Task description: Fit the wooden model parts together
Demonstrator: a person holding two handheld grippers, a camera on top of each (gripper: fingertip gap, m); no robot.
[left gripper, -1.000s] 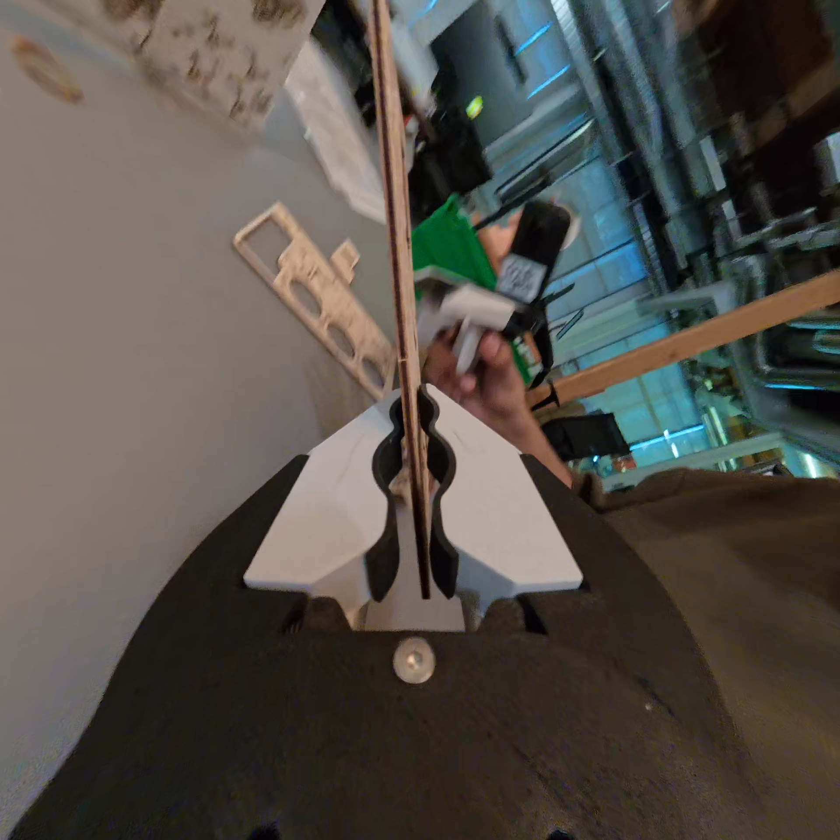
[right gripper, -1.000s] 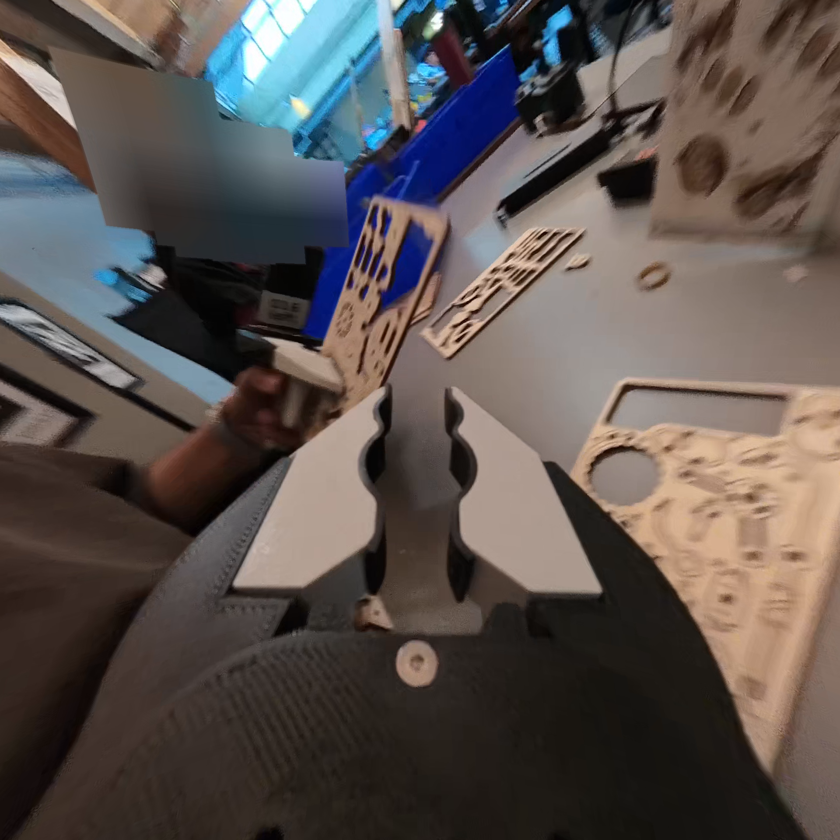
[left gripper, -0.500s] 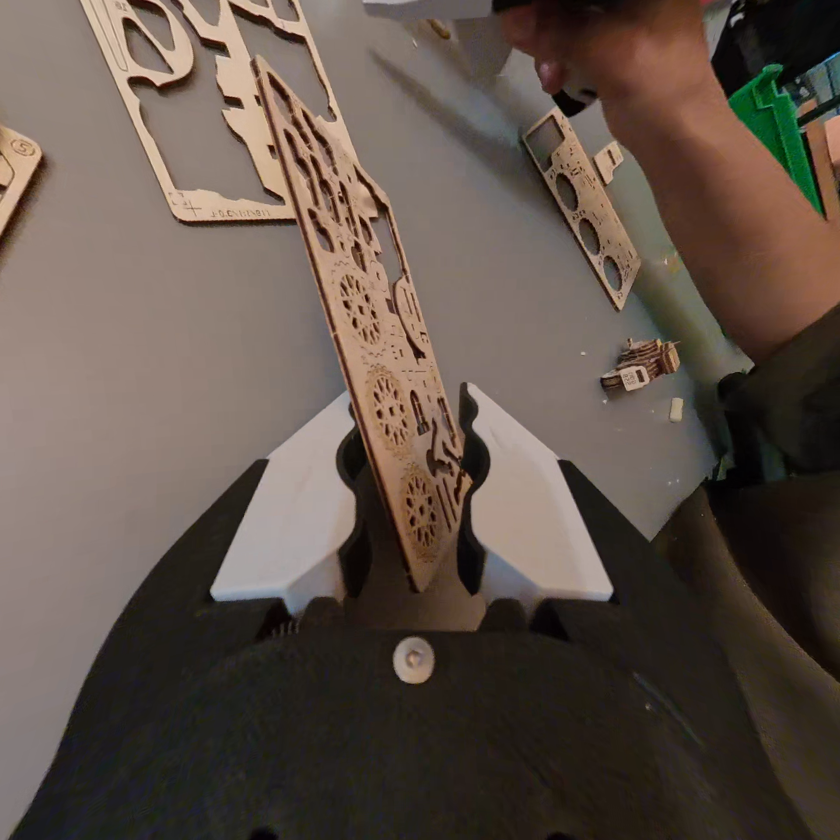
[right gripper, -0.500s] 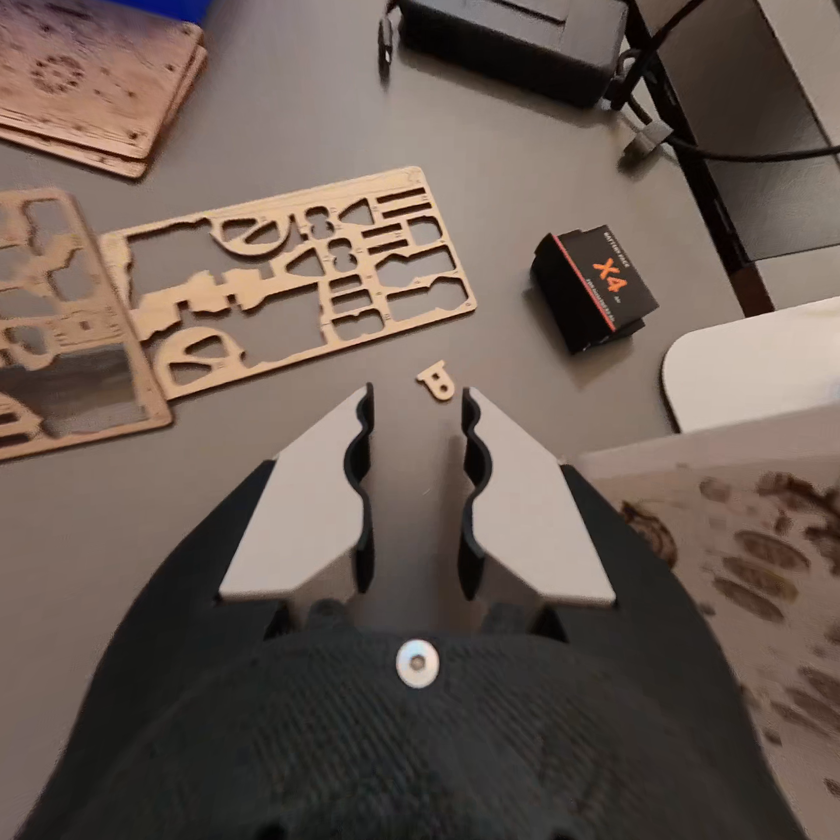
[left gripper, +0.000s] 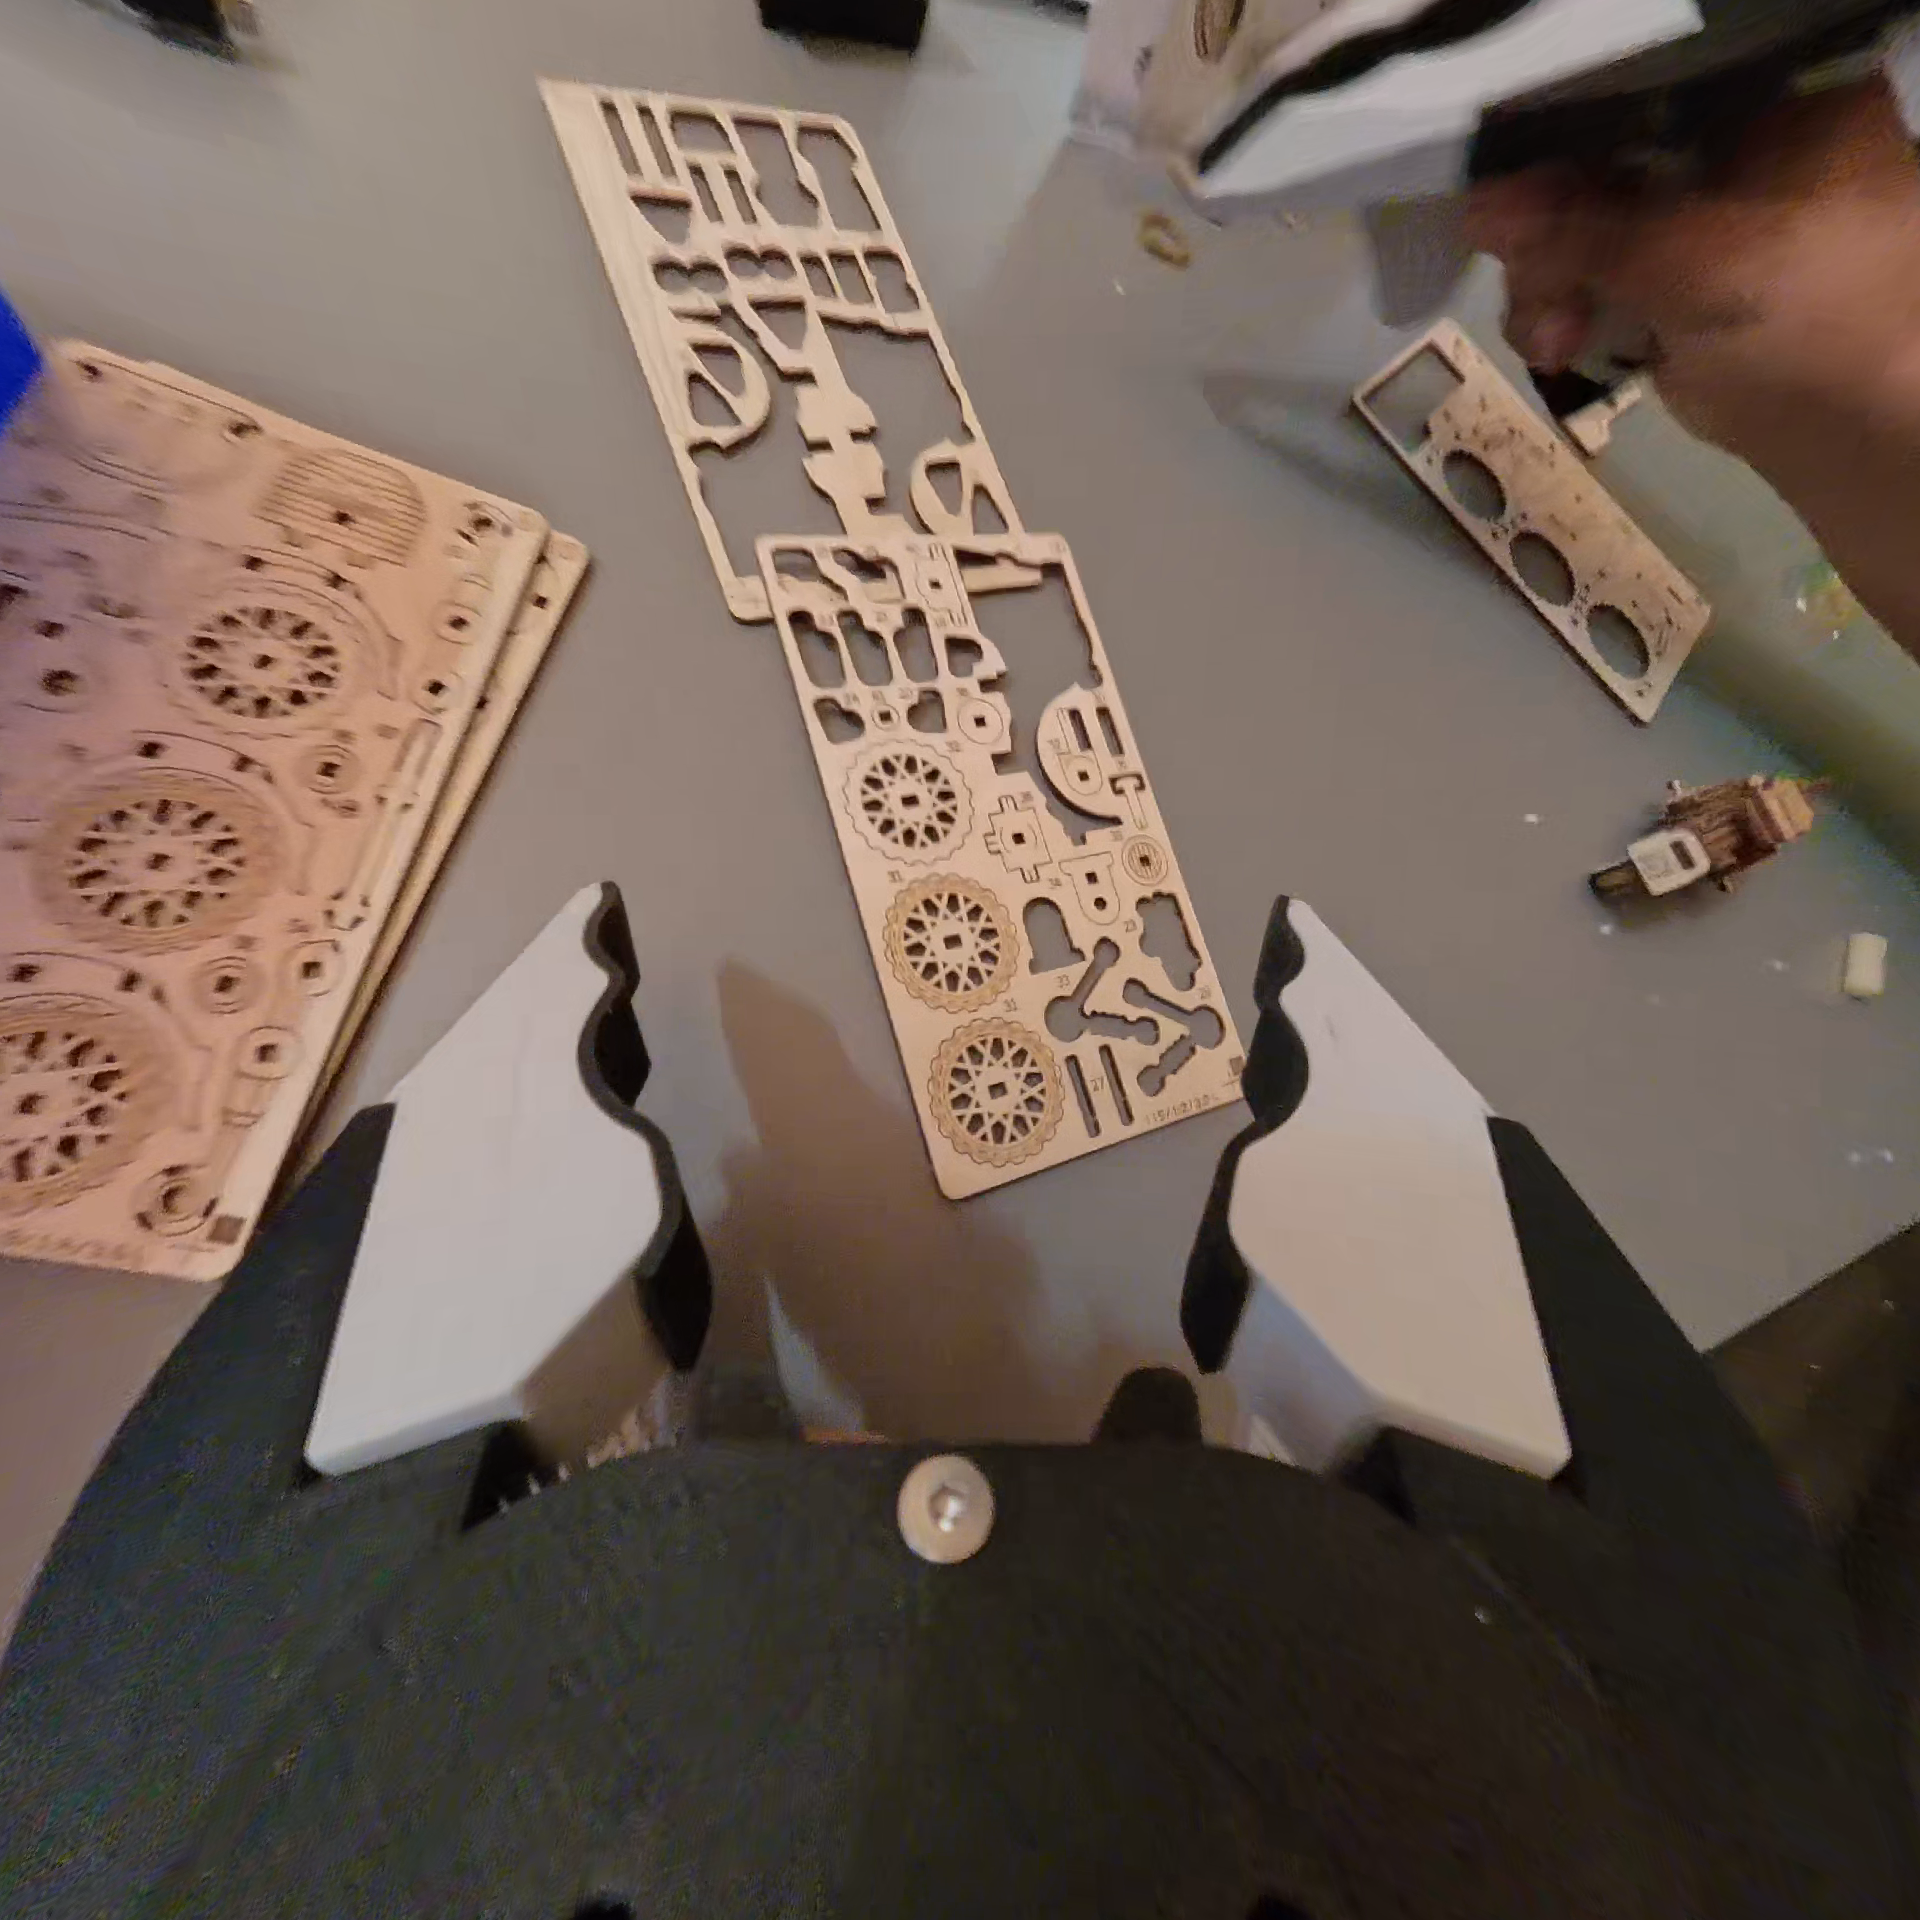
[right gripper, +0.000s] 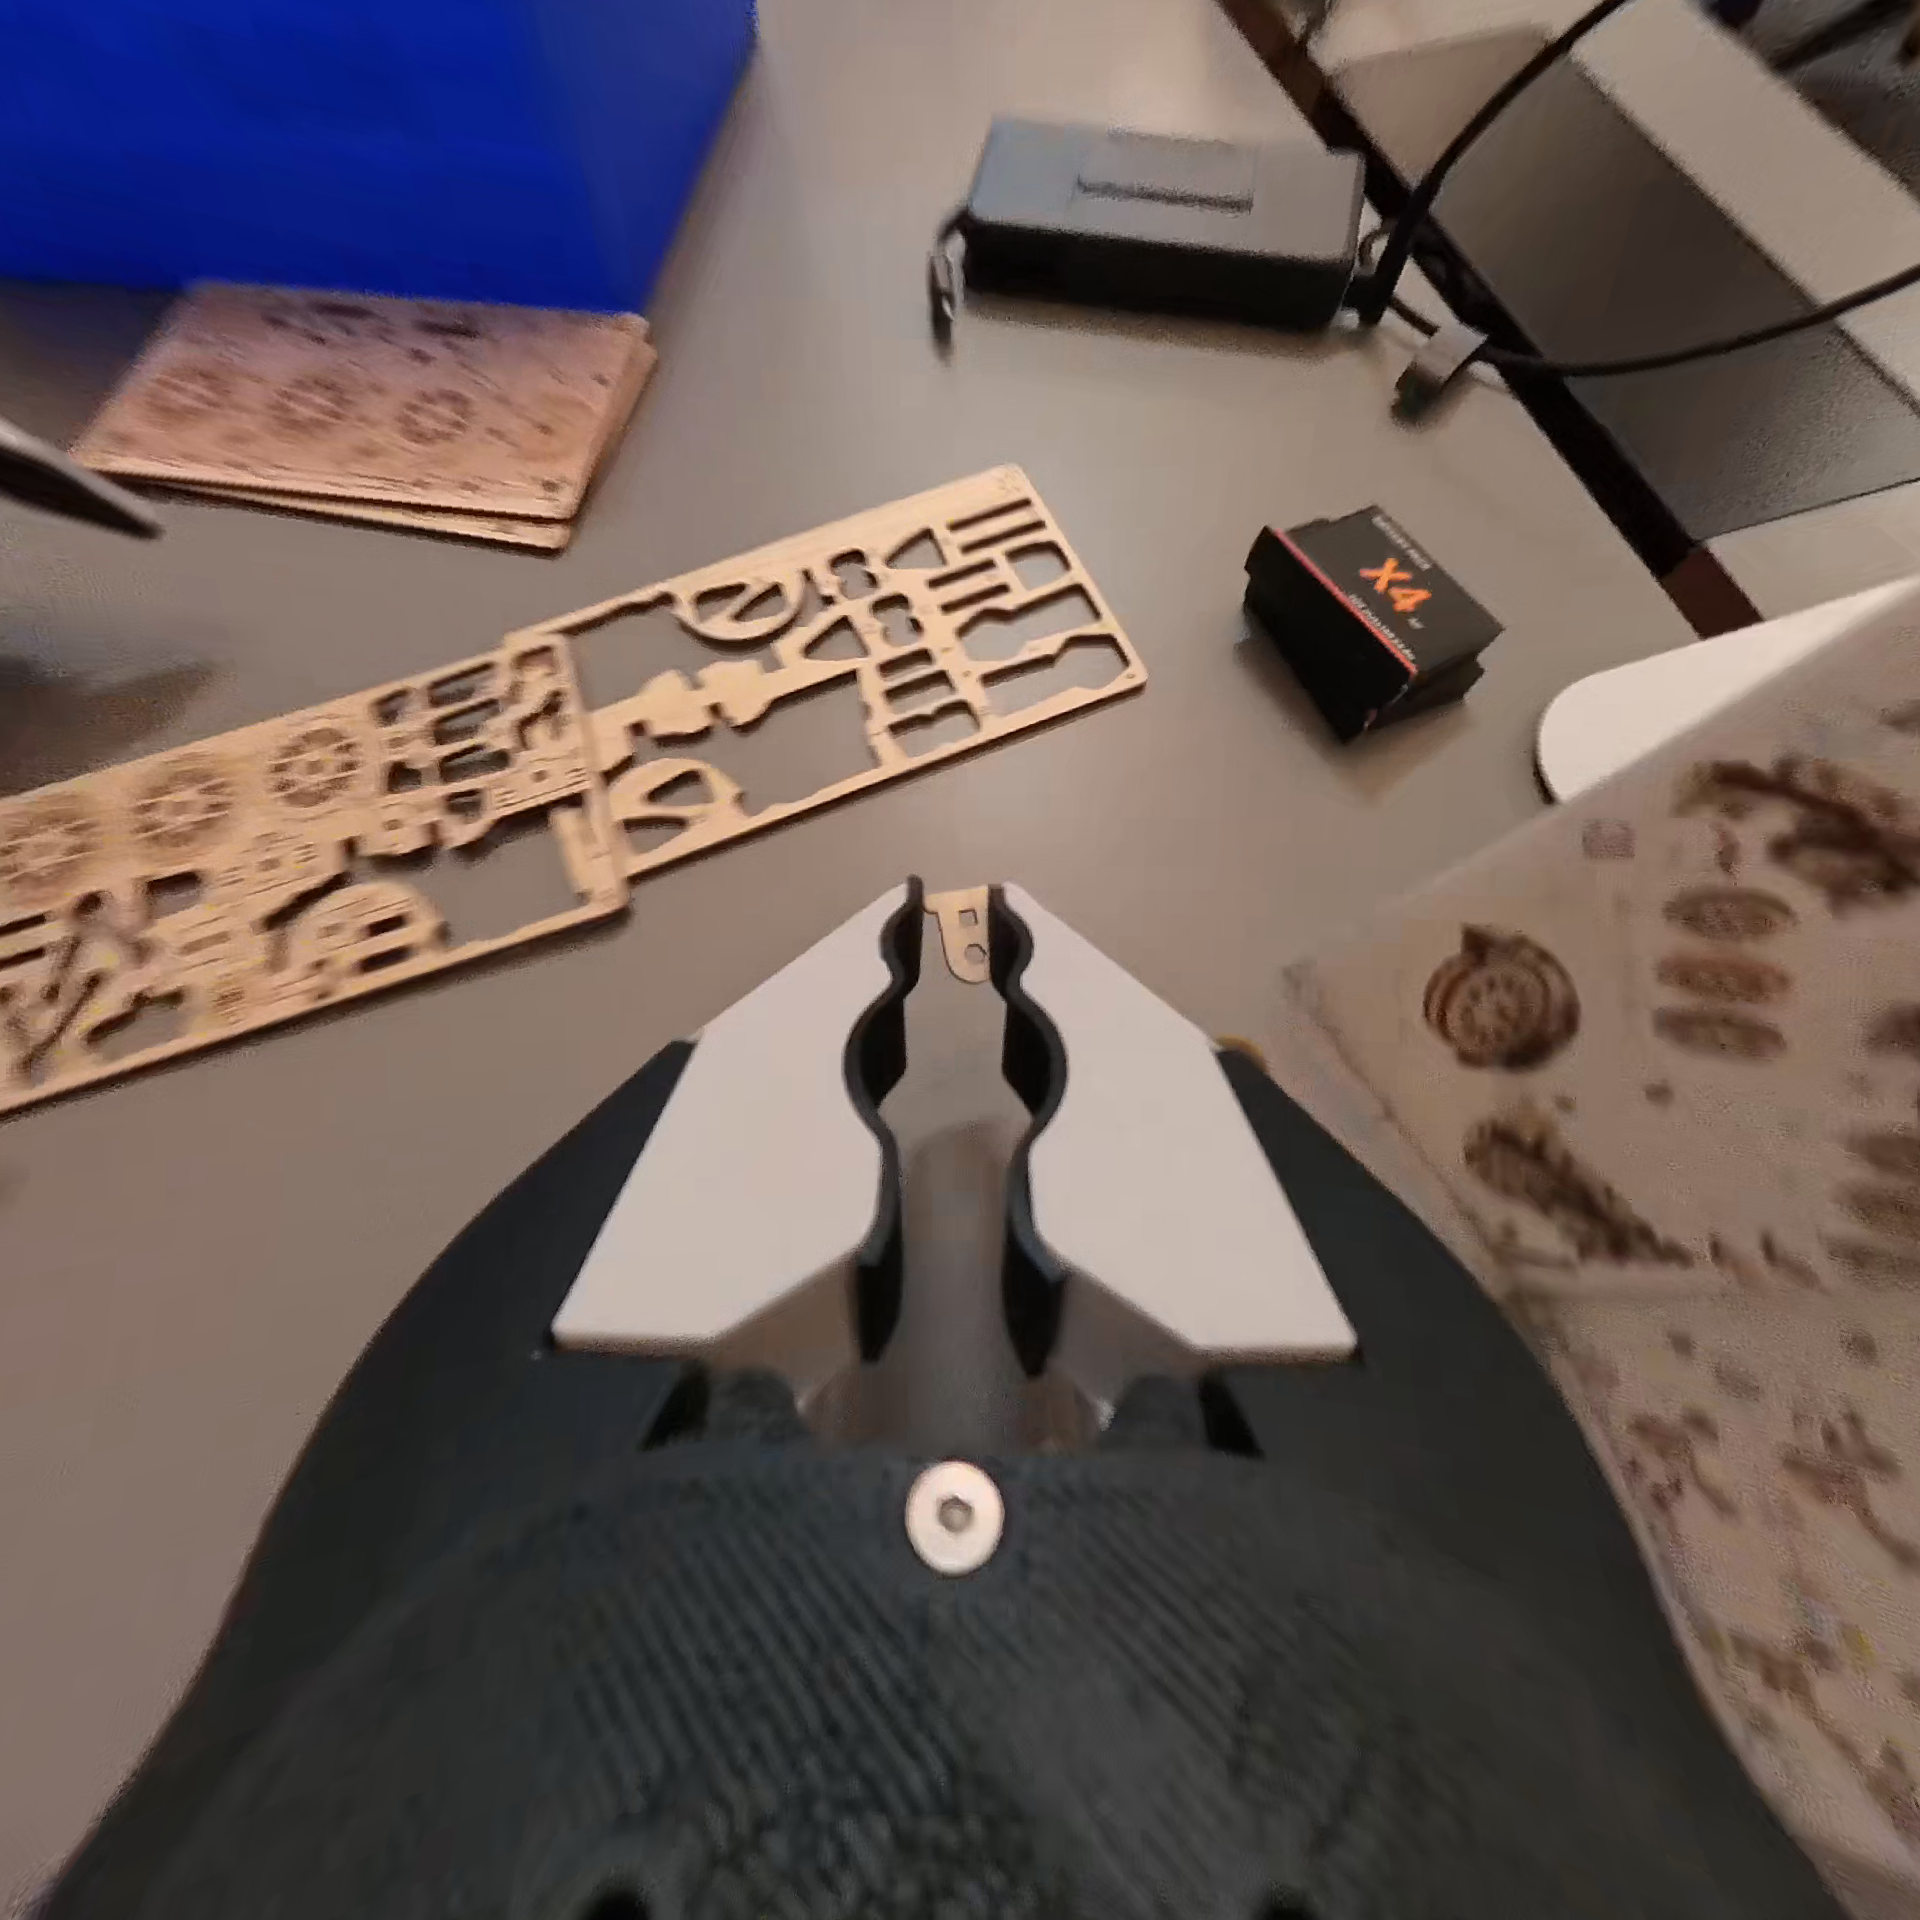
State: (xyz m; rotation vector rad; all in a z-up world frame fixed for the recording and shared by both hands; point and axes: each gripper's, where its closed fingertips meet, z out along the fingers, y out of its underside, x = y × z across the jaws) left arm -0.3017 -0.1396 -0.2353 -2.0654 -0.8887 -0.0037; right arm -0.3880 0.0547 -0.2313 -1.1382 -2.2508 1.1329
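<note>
My left gripper [left gripper: 940, 909] is wide open and empty above the grey table. A wooden parts sheet with gear wheels [left gripper: 997, 862] lies flat under and ahead of it, overlapping an emptied sheet [left gripper: 790, 332]. My right gripper [right gripper: 956, 899] is closed on a small flat wooden piece [right gripper: 961, 935] with holes, held at its tips just above the table. The gear sheet [right gripper: 260, 831] and the emptied sheet [right gripper: 852, 665] lie to its left. The right gripper and the hand holding it also show in the left wrist view [left gripper: 1382, 114], at the top right.
A stack of uncut wooden sheets [left gripper: 239, 810] lies left. A narrow sheet with round holes [left gripper: 1538, 520] and a small assembled wooden part [left gripper: 1704, 842] lie right. In the right wrist view are a blue bin [right gripper: 364, 135], a black adapter [right gripper: 1153, 229], a small black box [right gripper: 1371, 613] and a printed paper [right gripper: 1662, 1039]. Some 20 cm of space lies between my two pairs of fingers. My right gripper is the nearer one to the black adapter [right gripper: 1153, 229]: about 25 cm, against 30 cm.
My left gripper opened and let go of the gear sheet, which now lies flat on the table. My right gripper came down over the small wooden piece and closed on it.
</note>
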